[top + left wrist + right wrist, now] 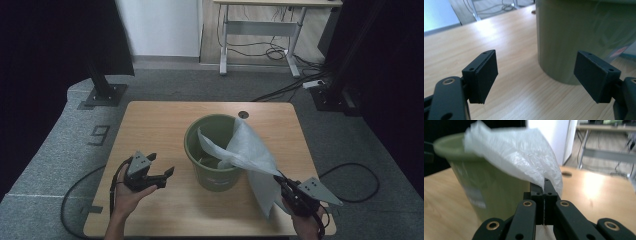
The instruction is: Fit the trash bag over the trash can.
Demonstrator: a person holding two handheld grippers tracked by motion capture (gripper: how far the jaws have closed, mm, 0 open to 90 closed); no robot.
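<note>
An olive-green bucket (212,150) stands in the middle of the wooden table (160,120). A thin white plastic bag (250,150) hangs partly inside it and spills over its right rim toward the table's front right. My right gripper (281,181) is shut on the bag's lower edge; in the right gripper view the bag (524,155) is pinched between the closed jaws of the right gripper (545,192), with the bucket (474,182) behind. My left gripper (162,172) is held open left of the bucket, nothing between the jaws of the left gripper (536,75), the bucket wall (574,37) just ahead.
A white-framed desk (260,30) with loose cables stands on the floor beyond the table. Black stand bases (102,92) sit at the far left and far right. A cable (355,175) loops on the carpet at the right. A small round hole (243,114) marks the table's far edge.
</note>
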